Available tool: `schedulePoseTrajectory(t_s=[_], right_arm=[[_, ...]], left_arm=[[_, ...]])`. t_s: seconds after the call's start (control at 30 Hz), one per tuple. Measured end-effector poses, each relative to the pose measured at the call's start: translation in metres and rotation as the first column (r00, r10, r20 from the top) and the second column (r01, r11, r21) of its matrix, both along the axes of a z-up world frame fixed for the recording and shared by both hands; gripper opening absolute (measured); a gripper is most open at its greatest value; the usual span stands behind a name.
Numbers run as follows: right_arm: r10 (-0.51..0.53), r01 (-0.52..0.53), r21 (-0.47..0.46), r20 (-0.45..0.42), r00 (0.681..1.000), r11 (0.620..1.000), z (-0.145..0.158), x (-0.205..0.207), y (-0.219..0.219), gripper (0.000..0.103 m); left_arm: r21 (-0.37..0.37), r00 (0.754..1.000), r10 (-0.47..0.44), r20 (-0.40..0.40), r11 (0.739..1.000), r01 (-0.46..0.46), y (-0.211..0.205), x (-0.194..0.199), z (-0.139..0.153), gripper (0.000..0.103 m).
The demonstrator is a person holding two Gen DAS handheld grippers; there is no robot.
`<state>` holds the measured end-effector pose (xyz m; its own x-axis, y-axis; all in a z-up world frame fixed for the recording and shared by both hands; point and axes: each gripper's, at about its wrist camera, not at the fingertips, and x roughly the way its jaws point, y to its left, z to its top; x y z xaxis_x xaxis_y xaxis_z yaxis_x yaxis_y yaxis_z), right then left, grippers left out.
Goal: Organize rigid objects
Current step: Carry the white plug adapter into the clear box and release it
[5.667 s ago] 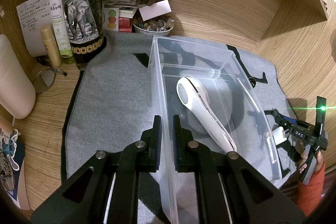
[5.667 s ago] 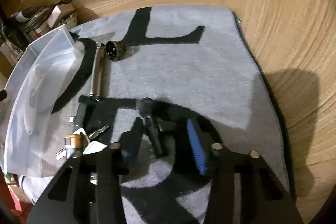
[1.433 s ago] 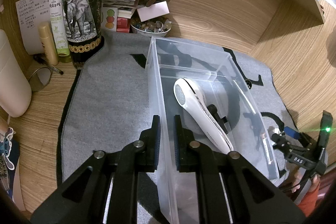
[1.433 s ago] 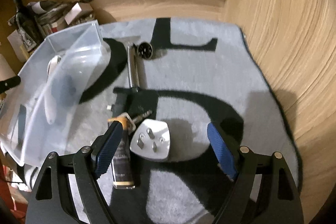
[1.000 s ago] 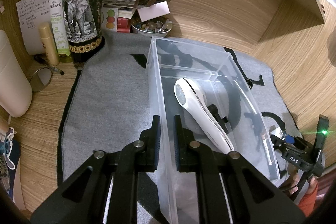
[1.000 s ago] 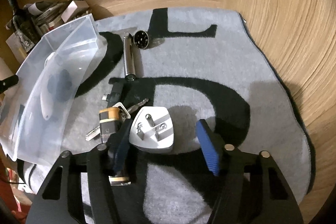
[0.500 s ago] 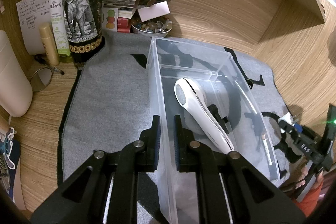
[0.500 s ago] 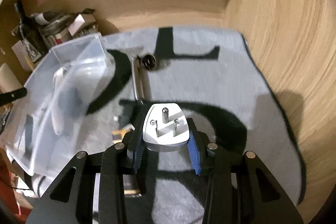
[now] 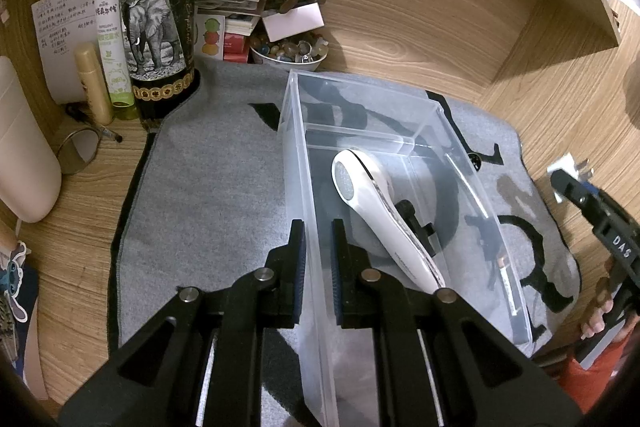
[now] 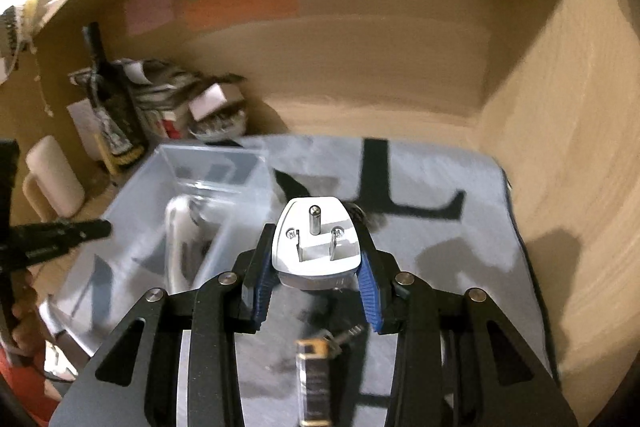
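Right gripper (image 10: 316, 267) clamped on a white plug (image 10: 316, 247), blue pads pressing both its sides. Prongs face the camera. The plug is lifted clear of the grey mat (image 10: 460, 247), in the air just right of the clear bin (image 10: 132, 219). View here is blurred.

On the mat below the plug: a small dark battery-like item with a gold end (image 10: 314, 383) and a key (image 10: 348, 333) beside it; details too smeared to read.

Left gripper (image 9: 318, 267) is clenched on the bin's (image 9: 304, 187) near left wall, one finger outside, one inside. In the bin lies a white handheld device (image 9: 372, 203) on a slant, round mesh head toward the far end. A small black part (image 9: 412, 217) rests against its right side.

From the left view, the right gripper shows at the right edge with the plug (image 9: 566, 167) raised above the mat (image 9: 208, 187), beyond the bin's right wall. A hand (image 9: 600, 311) grips its handle.

Back left on the desk: a wine bottle (image 9: 158, 23) with an elephant label, a green spray bottle (image 9: 112, 39), a bowl of stones (image 9: 290, 51).
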<state>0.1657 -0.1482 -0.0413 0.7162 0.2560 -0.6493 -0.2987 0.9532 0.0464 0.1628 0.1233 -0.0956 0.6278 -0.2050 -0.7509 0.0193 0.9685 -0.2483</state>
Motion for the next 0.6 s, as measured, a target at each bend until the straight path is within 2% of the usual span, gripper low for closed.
schedulePoseTrajectory(t_s=[0.27,0.6], right_arm=[[0.102,-0.101,-0.01,0.028,0.994,0.995,0.007,0.004,0.04,0.034],[0.202,-0.203,-0.069,-0.032,0.979,0.977,-0.011,0.017,0.081,0.034]], left_arm=[[-0.002,1.0,0.001,0.0,1.0,-0.001,0.001,0.0,0.0,0.01],[-0.002,1.0,0.001,0.0,1.0,-0.001,0.0,0.0,0.0,0.01]])
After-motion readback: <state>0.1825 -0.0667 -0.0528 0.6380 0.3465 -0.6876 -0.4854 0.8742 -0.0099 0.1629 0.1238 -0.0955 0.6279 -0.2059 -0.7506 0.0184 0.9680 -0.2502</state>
